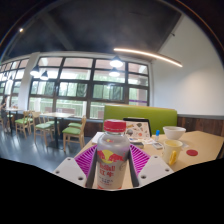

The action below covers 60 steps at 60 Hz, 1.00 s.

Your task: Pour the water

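The jaws (112,168) are gripping the upright, capped bottle (112,158), lifted near the desk (205,147) edge, while the cup (173,151) is waiting, so pouring is not yet starting.

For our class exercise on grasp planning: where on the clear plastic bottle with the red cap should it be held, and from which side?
Grip the clear plastic bottle with the red cap around its straight labelled body, below the narrower neck, coming level from this near side. It stands upright, so opposite flanks offer flat contact. The tongs already sit either side of that body; whether they press on it cannot be told.
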Motion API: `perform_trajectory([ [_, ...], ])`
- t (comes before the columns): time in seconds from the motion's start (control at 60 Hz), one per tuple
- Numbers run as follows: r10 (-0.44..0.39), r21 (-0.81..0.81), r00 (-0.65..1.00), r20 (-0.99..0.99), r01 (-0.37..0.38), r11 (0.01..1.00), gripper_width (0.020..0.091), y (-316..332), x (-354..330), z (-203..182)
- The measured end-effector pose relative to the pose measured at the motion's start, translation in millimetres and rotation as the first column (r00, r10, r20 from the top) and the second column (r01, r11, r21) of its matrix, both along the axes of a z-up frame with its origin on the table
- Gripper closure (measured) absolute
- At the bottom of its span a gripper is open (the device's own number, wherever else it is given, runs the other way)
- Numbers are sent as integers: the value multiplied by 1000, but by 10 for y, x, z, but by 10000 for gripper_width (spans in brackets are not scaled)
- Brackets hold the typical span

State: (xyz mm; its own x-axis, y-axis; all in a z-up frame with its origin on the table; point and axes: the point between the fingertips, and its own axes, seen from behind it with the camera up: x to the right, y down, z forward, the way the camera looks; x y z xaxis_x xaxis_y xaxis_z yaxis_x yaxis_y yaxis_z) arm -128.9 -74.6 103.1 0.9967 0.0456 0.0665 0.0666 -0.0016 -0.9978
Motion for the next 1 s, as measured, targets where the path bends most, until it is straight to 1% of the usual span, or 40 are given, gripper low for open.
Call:
perform_trajectory([
  [0.017,-5,3,1000,-11,5,1000,597,19,5,-1],
  [0.05,-3,2,1000,-25,3,1000,619,37,-3,-14],
  [0.067,2,3,1000,-24,-2,1000,632,39,-24,-8],
  [0.1,13,-2,1000,-23,-13,1000,633,57,-45,-21],
  [0.117,17,-4,1000,-25,-17,1000,660,52,-62,-17],
  [0.133,22,-7,999,-29,-22,1000,657,56,-68,-17],
  [0.15,30,-11,999,-30,-30,999,687,57,-77,-21],
  [0.183,42,-15,999,-29,-42,999,692,87,-68,-26],
  [0.2,50,-15,998,-26,-50,999,713,92,-78,-22],
  [0.267,68,-11,997,-25,-68,998,711,98,-111,-21],
  [0.283,73,-8,997,-22,-73,997,723,98,-115,-19],
  [0.3,85,-1,996,-16,-85,996,724,248,-8,-87],
  [0.333,91,0,996,-13,-91,996,724,252,-11,-81],
  [0.4,96,-9,995,-26,-96,995,725,270,0,-74],
  [0.45,113,-26,992,-47,-114,993,723,327,8,-76],
  [0.467,113,-40,991,-67,-115,993,725,257,-68,-22],
  [0.533,130,-54,977,-171,-141,988,724,394,6,43],
  [0.583,107,-66,953,-285,-130,989,724,473,103,147],
  [0.633,85,-64,906,-414,-123,990,724,619,364,216],
  [0.667,65,-58,852,-520,-111,992,723,671,476,343],
  [0.683,65,-49,814,-577,-114,992,724,747,604,344],
  [0.717,34,-53,722,-691,-98,994,724,797,712,451],
  [0.733,45,-39,672,-739,-109,993,724,870,836,396],
  [0.817,21,-15,349,-937,-101,995,724,1004,1251,486],
  [0.85,4,-14,198,-980,-88,996,727,1061,1368,496],
  [0.917,3,8,-59,-998,-85,996,725,1143,1657,476],
  [1.0,-12,8,-246,-969,-81,997,722,1193,1801,457],
])
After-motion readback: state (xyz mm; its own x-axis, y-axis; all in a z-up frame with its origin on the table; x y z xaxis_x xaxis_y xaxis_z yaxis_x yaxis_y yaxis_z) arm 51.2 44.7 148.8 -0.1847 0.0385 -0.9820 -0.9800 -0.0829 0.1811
